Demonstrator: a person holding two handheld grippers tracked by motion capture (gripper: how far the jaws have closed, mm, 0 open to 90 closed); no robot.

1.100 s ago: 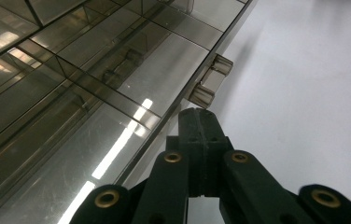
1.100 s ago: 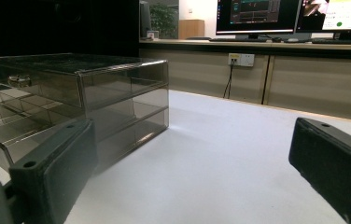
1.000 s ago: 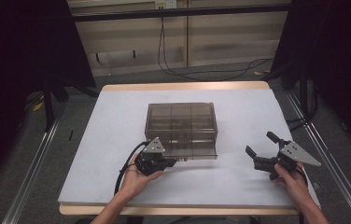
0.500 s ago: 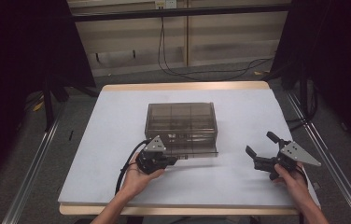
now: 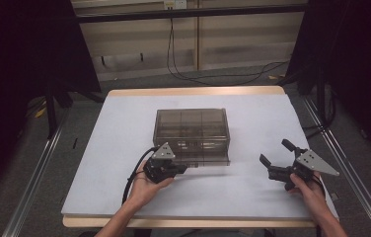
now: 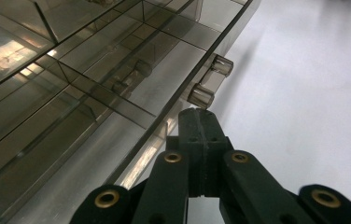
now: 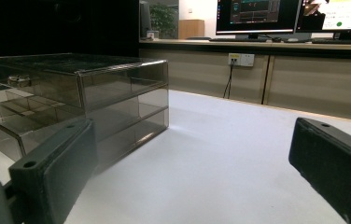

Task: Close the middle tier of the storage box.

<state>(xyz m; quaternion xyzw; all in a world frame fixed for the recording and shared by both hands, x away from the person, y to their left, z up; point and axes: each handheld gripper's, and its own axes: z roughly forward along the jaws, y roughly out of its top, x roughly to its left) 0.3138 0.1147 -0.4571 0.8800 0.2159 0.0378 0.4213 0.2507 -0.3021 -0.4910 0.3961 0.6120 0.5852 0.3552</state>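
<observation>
A smoked-plastic drawer unit (image 5: 192, 134) sits mid-table, its bottom drawer (image 6: 117, 112) slid partly out. Just beyond the shut left gripper (image 6: 200, 122) lies the drawer's handle (image 6: 209, 80); a straight, level push seems best. The right gripper (image 5: 278, 159) waits open, well apart.

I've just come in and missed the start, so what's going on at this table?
A person works at a white table with a gripper in each hand. The left gripper is shut, its tips right by the small handle of a drawer pulled partway out of a smoky clear drawer box. Whether the tips touch the handle I cannot tell. The right gripper is open and holds nothing, off to the box's right above the table.
</observation>
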